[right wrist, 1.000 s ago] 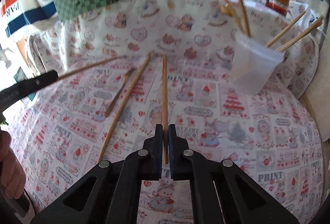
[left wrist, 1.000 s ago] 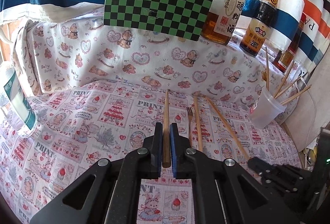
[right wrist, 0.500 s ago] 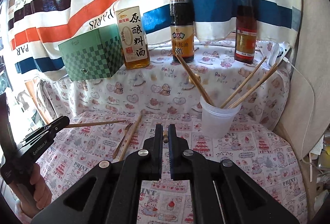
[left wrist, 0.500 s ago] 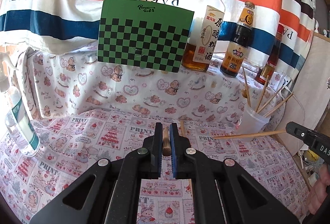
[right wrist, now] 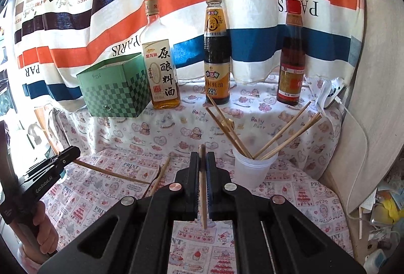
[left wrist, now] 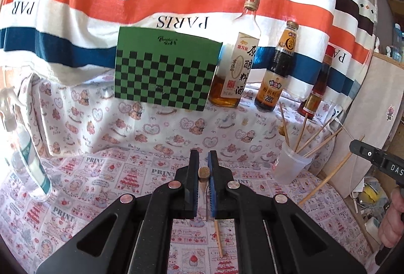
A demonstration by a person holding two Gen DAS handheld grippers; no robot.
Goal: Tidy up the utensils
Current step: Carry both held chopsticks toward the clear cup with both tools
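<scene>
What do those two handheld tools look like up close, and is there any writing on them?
Both are matte black plastic. Each has two angular arms with round silver rivets, ending in a pair of flat parallel fingers. The left tool and right tool each carry one black ribbed pad and one blue pad. White lettering reads "GenRobot.AI" on the left tool's side and "DAS" on the right's. No cables or sleeves show.

My left gripper is matte black plastic, its two arms spreading into a wide V, each with round copper-coloured screw heads. Blue ribbed pads line the inner faces of its fingers. My right gripper has the same black build, the same screws and blue ridged pads. Seen from the side, the left handle carries white "GenRobot.AI" lettering; the right one shows "DAS".
</scene>
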